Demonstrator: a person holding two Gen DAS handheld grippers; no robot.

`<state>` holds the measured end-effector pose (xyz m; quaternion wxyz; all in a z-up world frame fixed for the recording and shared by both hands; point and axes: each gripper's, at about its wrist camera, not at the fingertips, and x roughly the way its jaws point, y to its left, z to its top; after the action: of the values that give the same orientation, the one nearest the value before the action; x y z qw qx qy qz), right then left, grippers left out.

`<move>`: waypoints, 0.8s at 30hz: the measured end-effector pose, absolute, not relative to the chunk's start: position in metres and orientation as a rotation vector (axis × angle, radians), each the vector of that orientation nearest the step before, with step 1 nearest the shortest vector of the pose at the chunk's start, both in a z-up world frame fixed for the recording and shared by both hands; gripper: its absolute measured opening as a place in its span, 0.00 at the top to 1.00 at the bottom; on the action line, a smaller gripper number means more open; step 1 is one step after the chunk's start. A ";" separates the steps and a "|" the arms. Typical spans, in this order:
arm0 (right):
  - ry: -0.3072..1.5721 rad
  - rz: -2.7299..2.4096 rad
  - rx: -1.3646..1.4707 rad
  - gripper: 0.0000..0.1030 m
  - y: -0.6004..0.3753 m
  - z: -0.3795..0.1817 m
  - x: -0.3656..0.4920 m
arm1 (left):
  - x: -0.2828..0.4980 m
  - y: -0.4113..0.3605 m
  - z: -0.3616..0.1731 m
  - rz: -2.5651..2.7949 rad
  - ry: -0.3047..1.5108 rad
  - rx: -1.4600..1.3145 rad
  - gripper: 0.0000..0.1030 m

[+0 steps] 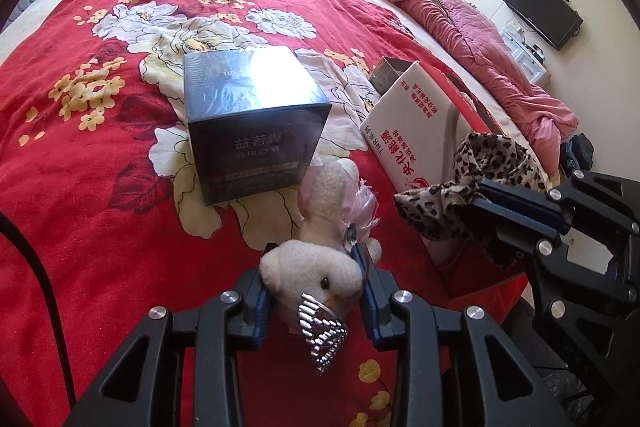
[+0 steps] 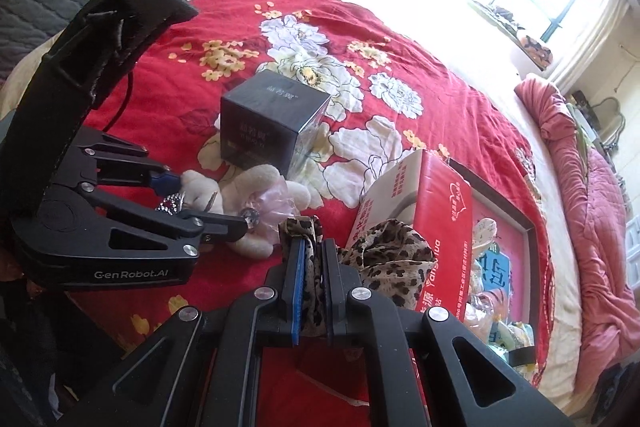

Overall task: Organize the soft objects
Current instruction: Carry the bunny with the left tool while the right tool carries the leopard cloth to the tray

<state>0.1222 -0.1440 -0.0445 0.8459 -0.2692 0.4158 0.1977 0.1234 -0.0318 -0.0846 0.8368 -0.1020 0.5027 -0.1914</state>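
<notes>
- My left gripper is clamped on the white plush toy's head, down on the red floral blanket.
- My right gripper pinches the leopard-print cloth just beside the red-and-white carton.
- I see a dark box standing just behind the toy.

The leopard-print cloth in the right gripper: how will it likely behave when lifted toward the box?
The leopard-print cloth looks thin and floppy: it bunches and droops beside the right gripper. It is probably light, so its loose end may drag or snag on the red and white box. Pinched flat between the pads, it seems unlikely to slip.
</notes>
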 end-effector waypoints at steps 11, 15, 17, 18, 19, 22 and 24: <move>0.838 0.433 -0.534 0.92 -0.142 -0.030 0.115 | 0.103 -0.007 -0.063 -0.333 1.027 -0.248 0.65; 0.828 0.435 -0.526 0.92 -0.142 -0.026 0.114 | 0.098 0.003 -0.055 -0.301 1.009 -0.258 0.65; 0.823 0.444 -0.526 0.92 -0.140 -0.024 0.112 | 0.096 0.007 -0.051 -0.288 1.001 -0.255 0.65; 0.820 0.447 -0.525 0.92 -0.139 -0.023 0.112 | 0.095 0.009 -0.049 -0.279 0.992 -0.257 0.65; 0.821 0.451 -0.526 0.92 -0.138 -0.023 0.112 | 0.094 0.011 -0.047 -0.267 0.986 -0.257 0.65; 0.809 0.464 -0.525 0.92 -0.133 -0.020 0.111 | 0.088 0.019 -0.039 -0.233 0.966 -0.264 0.65; 0.799 0.473 -0.519 0.92 -0.131 -0.018 0.110 | 0.086 0.025 -0.035 -0.223 0.954 -0.278 0.65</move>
<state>0.1101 -0.1306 -0.0181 0.8618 -0.2475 0.3810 0.2255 0.0860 0.0251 -0.0347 0.8731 -0.1329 0.4567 -0.1068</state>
